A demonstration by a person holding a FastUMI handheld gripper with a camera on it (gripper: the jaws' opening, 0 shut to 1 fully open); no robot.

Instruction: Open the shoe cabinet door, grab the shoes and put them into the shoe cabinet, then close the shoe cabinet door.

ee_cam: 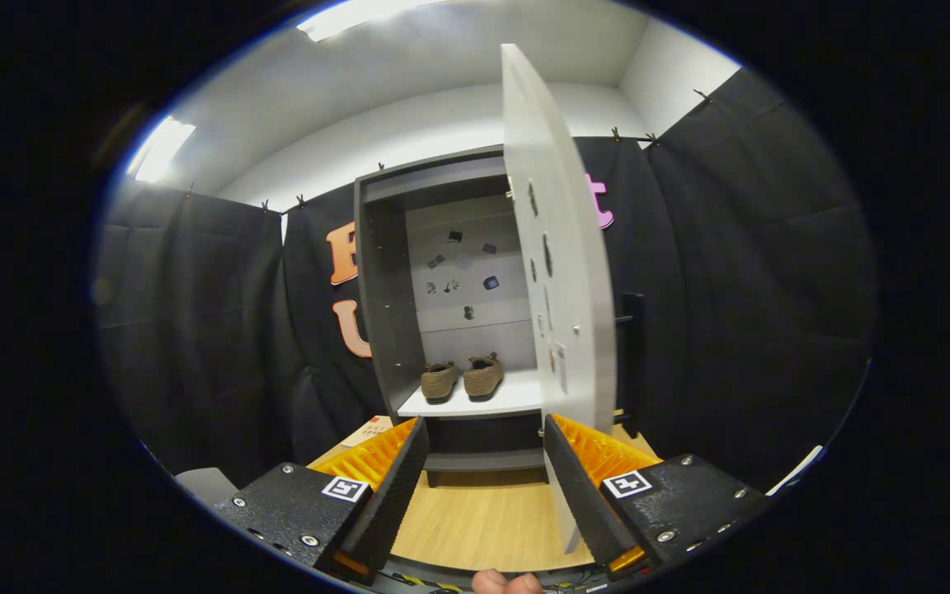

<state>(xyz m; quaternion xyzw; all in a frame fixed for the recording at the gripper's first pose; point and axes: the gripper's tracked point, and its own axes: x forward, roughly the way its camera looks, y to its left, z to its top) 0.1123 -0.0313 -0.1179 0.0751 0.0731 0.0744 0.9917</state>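
Note:
The grey shoe cabinet stands ahead against the booth wall with its pale door swung open toward me, edge-on. Two brown shoes sit side by side on the cabinet's white shelf, toes pointing inward. My gripper is open, its fingers spread wide with only the wooden floor between them. The door's lower edge runs down right beside the inner face of the right finger; I cannot tell whether they touch. The shoes lie well beyond the fingertips.
A light wooden floor stretches from the fingers to the cabinet base. Black cloth walls close in on both sides. A dark lower shelf lies under the white one. A person's fingertip shows just below the gripper.

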